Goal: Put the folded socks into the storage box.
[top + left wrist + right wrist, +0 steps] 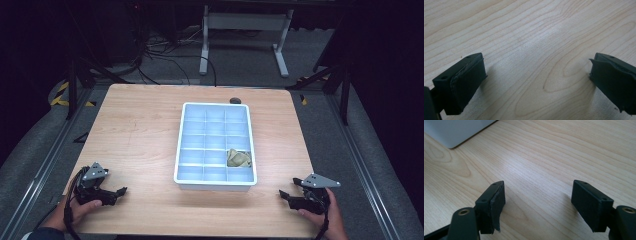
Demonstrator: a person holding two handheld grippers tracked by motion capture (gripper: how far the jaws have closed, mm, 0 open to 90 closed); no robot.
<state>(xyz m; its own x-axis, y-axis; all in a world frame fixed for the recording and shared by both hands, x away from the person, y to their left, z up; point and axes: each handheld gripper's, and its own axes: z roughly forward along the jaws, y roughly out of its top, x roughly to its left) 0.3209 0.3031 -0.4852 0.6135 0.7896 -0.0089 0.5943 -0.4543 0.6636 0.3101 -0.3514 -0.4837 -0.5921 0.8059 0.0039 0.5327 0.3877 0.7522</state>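
Jaws apart (two grippers (120, 191) (284, 194))

White compartment tray (215, 181) sitting flat mid-table, long side running away from the near edge, split into a grid of small cells, three across. Crumpled olive-yellow cloth (238, 158) bunched in the right-hand column, second cell from the near end, touching that cell's walls. Other cells showing bare pale-blue floor. Corner of the tray (456, 130) visible in the right gripper view.
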